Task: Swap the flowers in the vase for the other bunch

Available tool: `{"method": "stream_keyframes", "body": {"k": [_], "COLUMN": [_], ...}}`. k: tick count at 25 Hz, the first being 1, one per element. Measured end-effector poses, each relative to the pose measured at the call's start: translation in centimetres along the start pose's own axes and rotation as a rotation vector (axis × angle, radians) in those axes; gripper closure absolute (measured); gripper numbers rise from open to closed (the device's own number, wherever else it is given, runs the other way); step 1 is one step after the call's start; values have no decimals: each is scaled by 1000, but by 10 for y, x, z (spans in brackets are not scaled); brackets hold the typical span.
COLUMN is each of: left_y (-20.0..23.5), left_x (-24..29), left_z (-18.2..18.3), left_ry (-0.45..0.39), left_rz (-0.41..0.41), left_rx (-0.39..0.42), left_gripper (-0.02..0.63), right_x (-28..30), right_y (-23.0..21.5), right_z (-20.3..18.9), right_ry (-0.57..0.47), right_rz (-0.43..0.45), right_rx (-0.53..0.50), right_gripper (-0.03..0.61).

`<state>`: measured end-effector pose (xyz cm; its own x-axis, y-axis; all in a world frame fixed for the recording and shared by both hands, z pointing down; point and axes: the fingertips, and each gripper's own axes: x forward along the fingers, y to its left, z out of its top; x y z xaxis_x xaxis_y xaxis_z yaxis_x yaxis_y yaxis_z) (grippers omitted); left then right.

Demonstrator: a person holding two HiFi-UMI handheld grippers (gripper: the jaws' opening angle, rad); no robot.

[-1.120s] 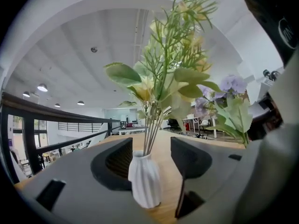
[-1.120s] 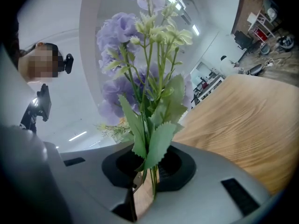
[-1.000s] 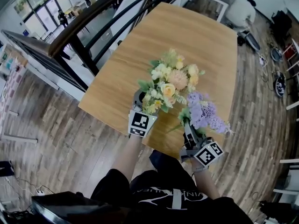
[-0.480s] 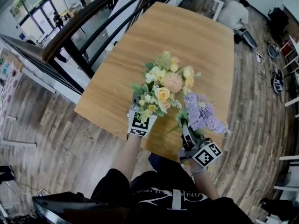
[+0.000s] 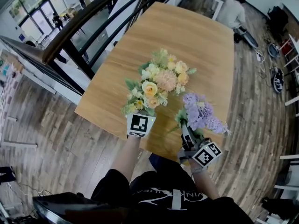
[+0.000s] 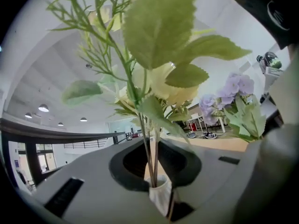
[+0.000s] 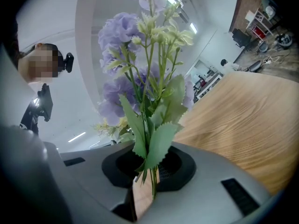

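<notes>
The left gripper [image 6: 156, 183] has just been closing its jaws, and they now pinch the thin stems [image 6: 148, 148] of the yellow bunch [image 5: 156, 80], low down where a pale wrap [image 6: 161, 197] binds them. That bunch of cream, peach and yellow heads stands up over the near part of the tabletop [image 5: 196, 41]. I judge it light but top-heavy: wiry stems, soft leaves and blooms that would crush or shed if squeezed. The bound base of the stems is the sound place to hold it, and the grip sits there.

To its right, the right gripper [image 7: 147, 190] has its jaws closed on the stems of the purple bunch [image 5: 200, 115], also low, beneath the serrated leaves [image 7: 156, 143]. This bunch is smaller and looks just as light and floppy. The two bunches are near each other, with the purple one closer to the tabletop's near edge. The vase shows in no view, so I cannot tell where it stands; the yellow blooms may be covering it.

The tabletop is bare pale wood, smooth and level. A dark railing [image 5: 84, 29] runs past its left side, with windows [image 5: 35, 8] beyond. Plank flooring [image 5: 46, 115] surrounds it, and a person [image 5: 232, 14] crouches at the far right.
</notes>
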<state>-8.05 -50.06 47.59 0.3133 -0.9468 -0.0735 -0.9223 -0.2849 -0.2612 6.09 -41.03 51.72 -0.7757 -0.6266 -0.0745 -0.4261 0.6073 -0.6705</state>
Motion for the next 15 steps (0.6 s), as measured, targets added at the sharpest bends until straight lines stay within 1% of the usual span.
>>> {"method": "stream_keyframes", "body": {"k": [8,15], "left_y": [15,13], "left_x": [-4,-1], "left_z": [17,42], "left_ry": [-23,-54], "left_rz": [29,10], "left_rx": [-30,-33], "left_gripper": [566,566], "right_x": [9,9], "right_y": [11,18], "right_z": [5,19], "right_ry": [6,8], "right_rz": [16,20], "right_rx": [6,10], "right_gripper": [511,511]}}
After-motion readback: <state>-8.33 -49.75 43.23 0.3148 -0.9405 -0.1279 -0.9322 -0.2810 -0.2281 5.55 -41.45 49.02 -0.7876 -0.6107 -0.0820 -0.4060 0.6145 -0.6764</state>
